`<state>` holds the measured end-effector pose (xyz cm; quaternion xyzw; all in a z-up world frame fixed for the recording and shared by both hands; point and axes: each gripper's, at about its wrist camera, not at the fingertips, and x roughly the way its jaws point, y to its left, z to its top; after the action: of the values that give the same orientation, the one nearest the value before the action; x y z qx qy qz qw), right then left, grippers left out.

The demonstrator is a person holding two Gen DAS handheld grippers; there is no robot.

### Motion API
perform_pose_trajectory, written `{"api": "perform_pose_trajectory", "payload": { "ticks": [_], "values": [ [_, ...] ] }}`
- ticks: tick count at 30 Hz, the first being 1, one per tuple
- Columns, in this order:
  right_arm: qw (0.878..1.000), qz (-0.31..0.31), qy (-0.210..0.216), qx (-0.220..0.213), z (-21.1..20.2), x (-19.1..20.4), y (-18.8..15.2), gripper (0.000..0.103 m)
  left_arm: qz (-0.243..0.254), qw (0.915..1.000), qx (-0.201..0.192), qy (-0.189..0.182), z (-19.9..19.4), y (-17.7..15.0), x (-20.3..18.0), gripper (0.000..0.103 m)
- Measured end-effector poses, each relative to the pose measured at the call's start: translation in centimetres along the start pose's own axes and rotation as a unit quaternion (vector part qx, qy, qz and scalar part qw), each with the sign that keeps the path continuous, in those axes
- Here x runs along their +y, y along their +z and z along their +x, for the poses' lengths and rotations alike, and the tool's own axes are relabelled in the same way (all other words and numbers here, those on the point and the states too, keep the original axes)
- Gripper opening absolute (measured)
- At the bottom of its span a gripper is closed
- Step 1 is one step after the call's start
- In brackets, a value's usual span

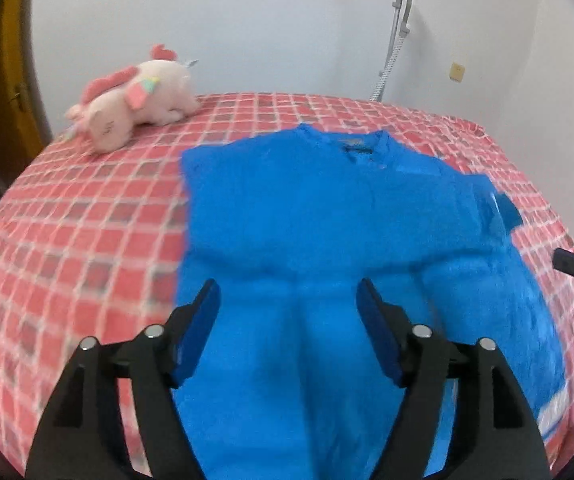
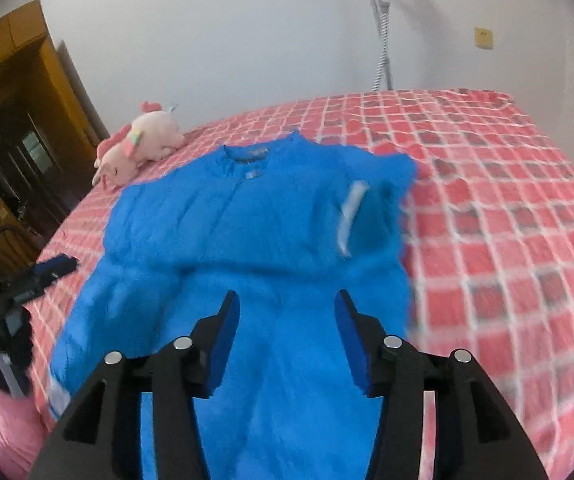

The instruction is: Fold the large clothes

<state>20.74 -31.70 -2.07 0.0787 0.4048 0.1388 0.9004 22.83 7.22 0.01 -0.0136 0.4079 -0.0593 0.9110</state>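
The blue garment (image 1: 327,216) lies in the middle of the bed, collar at the far side, lower part coming toward me. Both sleeves look already folded in across the body, so the outline is a long narrow shape; I judge this makes it ready for a fold from the near end toward the collar. On the right sleeve a pale strip (image 2: 349,216) shows, perhaps a reflective trim or a lining edge; I cannot tell which.

My left gripper (image 1: 289,316) hovers over the near part of the cloth with its jaws apart and nothing between the blue pads (image 1: 203,332); they do not press on the fabric. My right gripper (image 2: 287,320) is the same: jaws spread, no cloth pinched, hanging above the lower middle of the garment. I think both are free because the sleeve folds are laid down.

Inside the collar there is a dark label (image 1: 353,145), and a smaller tag below it, but the writing is too blurred to read. No brand can be told.

Further out, the red checked bedcover (image 1: 87,220) lies under everything. A pink plush unicorn (image 1: 139,100) rests at the far left corner, well apart from the garment. Behind the bed, a grey stand (image 1: 401,20) leans by the white wall.
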Motion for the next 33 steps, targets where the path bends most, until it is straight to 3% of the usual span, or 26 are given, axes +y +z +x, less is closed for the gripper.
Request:
{"api": "perform_pose_trajectory", "payload": {
  "ticks": [8, 15, 23, 33],
  "values": [
    [0.999, 0.016, 0.011, 0.032, -6.7, -1.7, -10.6, 0.055, -0.042, 0.9979, 0.028, 0.04, -7.2, -9.8, 5.0, 0.073],
    [0.997, 0.04, 0.015, 0.061, -9.3, -1.3, -16.6, 0.056, -0.063, 0.9961, 0.045, 0.042, -10.2, -15.2, 5.9, 0.076],
    [0.992, 0.08, 0.048, 0.084, -7.7, -1.7, -18.5, 0.056, -0.093, 0.9933, 0.069, -0.003, -9.2, -18.0, 5.5, 0.077],
    [0.989, 0.087, 0.066, 0.098, -5.4, -1.0, -18.1, 0.053, -0.108, 0.989, 0.092, -0.041, -7.1, -18.5, 4.9, 0.077]
  ]
}}
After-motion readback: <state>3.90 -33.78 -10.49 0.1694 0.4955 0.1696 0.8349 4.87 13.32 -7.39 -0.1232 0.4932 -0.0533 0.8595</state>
